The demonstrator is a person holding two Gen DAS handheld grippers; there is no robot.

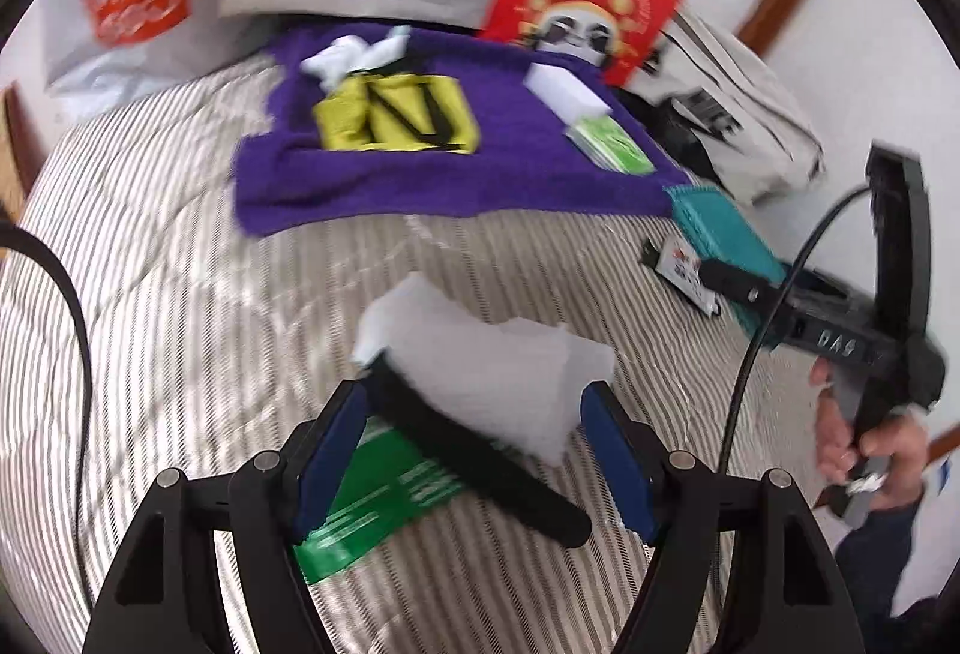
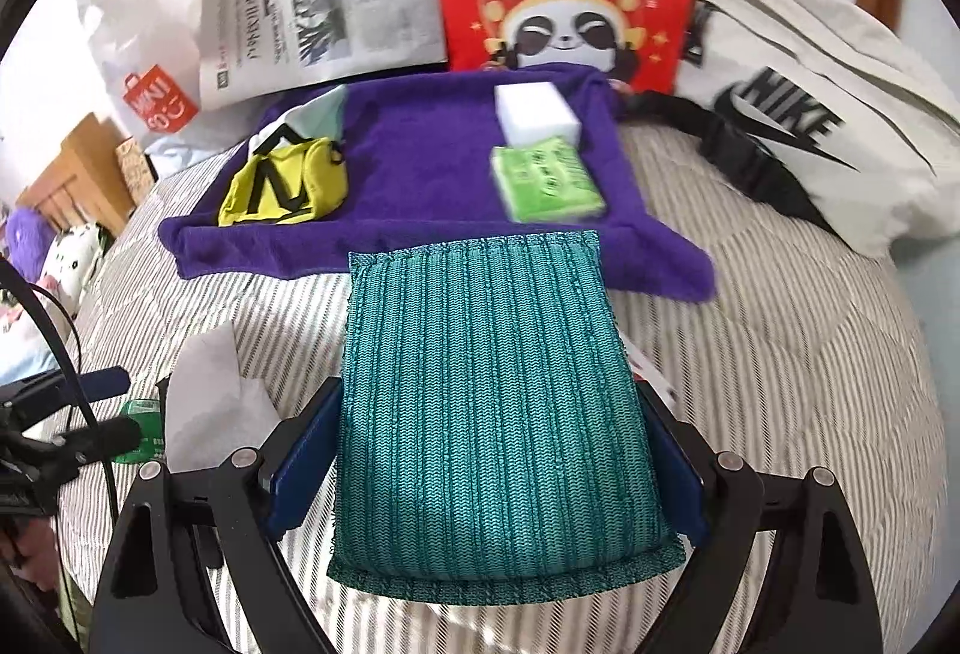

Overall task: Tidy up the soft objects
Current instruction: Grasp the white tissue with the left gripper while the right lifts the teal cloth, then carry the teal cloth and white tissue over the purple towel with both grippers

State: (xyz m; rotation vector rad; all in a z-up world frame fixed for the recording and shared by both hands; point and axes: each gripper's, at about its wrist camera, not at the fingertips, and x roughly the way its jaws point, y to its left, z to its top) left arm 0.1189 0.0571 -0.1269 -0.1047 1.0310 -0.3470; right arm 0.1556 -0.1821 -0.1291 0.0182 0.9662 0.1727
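**Teal sponge pad lines up with purple towel at 12 o'clock**

Teal sponge pad (image 2: 498,414) sits pinched between the pads of our right tool (image 2: 489,480), long axis running straight along the fingers toward 12 o'clock. Purple towel (image 2: 420,162) lies dead ahead on the striped bed (image 2: 810,354), the pad's far edge just overlapping its near hem. We judge the right hand nearer; free towel space shows at centre. Left tool (image 1: 474,450) grips a white tissue pack (image 1: 480,360), the towel further off at 12 o'clock.
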